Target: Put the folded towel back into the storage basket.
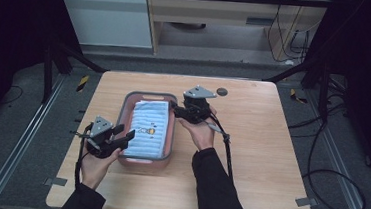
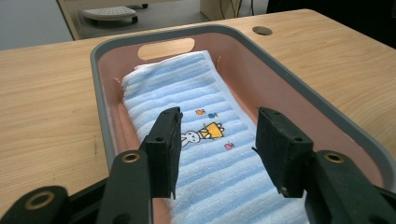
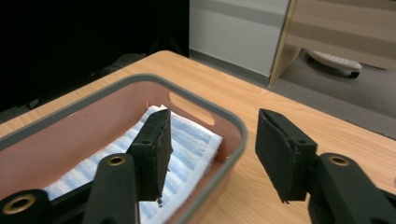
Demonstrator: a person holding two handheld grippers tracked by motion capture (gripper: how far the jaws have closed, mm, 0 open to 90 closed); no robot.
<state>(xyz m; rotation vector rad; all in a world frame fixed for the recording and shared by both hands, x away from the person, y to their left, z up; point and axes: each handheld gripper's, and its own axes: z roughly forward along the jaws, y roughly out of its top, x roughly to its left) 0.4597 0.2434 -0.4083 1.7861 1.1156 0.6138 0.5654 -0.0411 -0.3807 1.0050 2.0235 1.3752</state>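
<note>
A folded light-blue striped towel [image 1: 147, 125] with a small cartoon print lies flat inside a pink basket [image 1: 170, 133] with a grey rim. The towel [image 2: 196, 116] fills most of the basket's floor. My left gripper [image 1: 123, 134] hovers at the basket's near left corner, open, with nothing between its jaws. In its own view the left gripper [image 2: 217, 149] looks down over the towel's near end. My right gripper [image 1: 175, 109] stands open beside the basket's far right rim. The right gripper [image 3: 212, 154] straddles the grey rim [image 3: 233, 144] without touching it, and the towel [image 3: 187, 144] lies below.
The basket sits in the middle of a light wooden table [image 1: 249, 154]. A round cable hole [image 1: 221, 92] lies near the table's far edge. Bare wood spreads to the right and in front of the basket. Cables trail on the floor at the right.
</note>
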